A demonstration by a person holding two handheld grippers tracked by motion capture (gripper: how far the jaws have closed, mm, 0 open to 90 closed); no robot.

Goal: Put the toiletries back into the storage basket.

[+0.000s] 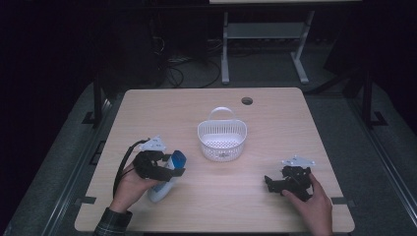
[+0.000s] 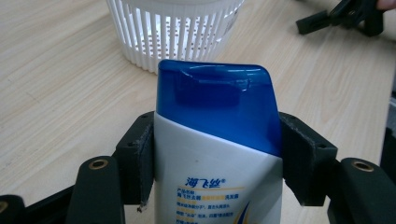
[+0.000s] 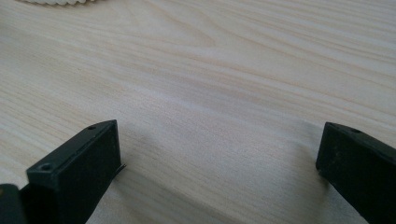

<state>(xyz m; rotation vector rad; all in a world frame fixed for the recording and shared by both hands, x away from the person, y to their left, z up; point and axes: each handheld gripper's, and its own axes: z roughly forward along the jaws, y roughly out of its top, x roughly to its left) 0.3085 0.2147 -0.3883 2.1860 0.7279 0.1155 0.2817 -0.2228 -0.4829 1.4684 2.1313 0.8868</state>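
Note:
A white shampoo bottle with a blue cap (image 1: 169, 173) (image 2: 217, 140) lies at the table's front left, its cap toward the basket. My left gripper (image 1: 173, 169) (image 2: 217, 154) is shut on it, both pads pressed against its sides just below the cap. A white slotted basket (image 1: 222, 139) (image 2: 173, 32) with a handle stands at the table's middle, a short way beyond the cap. My right gripper (image 1: 269, 182) (image 3: 217, 154) rests low on the wood at the front right, open, with only bare table between its jaws.
The wooden table (image 1: 162, 110) has a round cable hole (image 1: 247, 101) near its far edge. Beyond it are a desk frame (image 1: 265, 44) and cables on the floor. The basket's rim (image 3: 56, 2) peeks in at the top of the right gripper view.

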